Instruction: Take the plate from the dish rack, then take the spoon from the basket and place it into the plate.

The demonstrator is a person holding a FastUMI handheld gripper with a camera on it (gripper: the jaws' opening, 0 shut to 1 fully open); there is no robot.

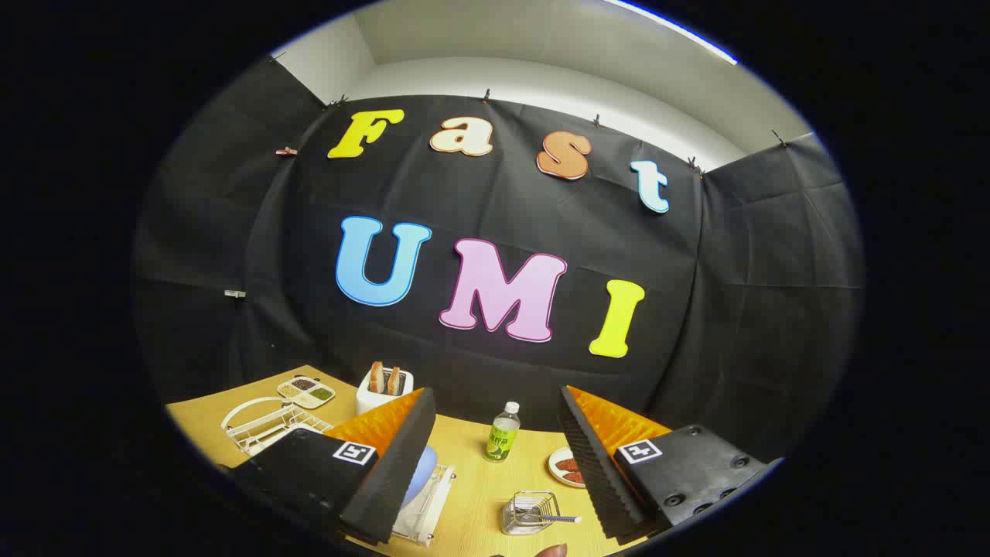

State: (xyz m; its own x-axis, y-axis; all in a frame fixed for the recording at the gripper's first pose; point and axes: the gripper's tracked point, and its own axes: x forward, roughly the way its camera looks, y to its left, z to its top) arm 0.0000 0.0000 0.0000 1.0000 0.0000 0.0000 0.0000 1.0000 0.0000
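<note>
In the gripper view the gripper (495, 464) hangs high over the wooden surface (479, 495), its fingers spread wide and empty, likely surveying before descent. The blue plate (421, 472) stands on edge in the dish rack (425, 507) behind the left finger at seven o'clock. The spoon (553, 519) lies in the wire basket (530, 512) at six o'clock, between the fingers.

plate (421, 468): mostly hidden behind a finger of the tool (495, 480) | dish rack (425, 510): partly covered, lower end cut off | spoon (553, 518): bowl end lost inside basket (530, 512) | small dish (568, 468): half hidden by other finger, contents unclear | divided tray (307, 392): fillings too small to tell | bottle (503, 433): label unreadable
</note>
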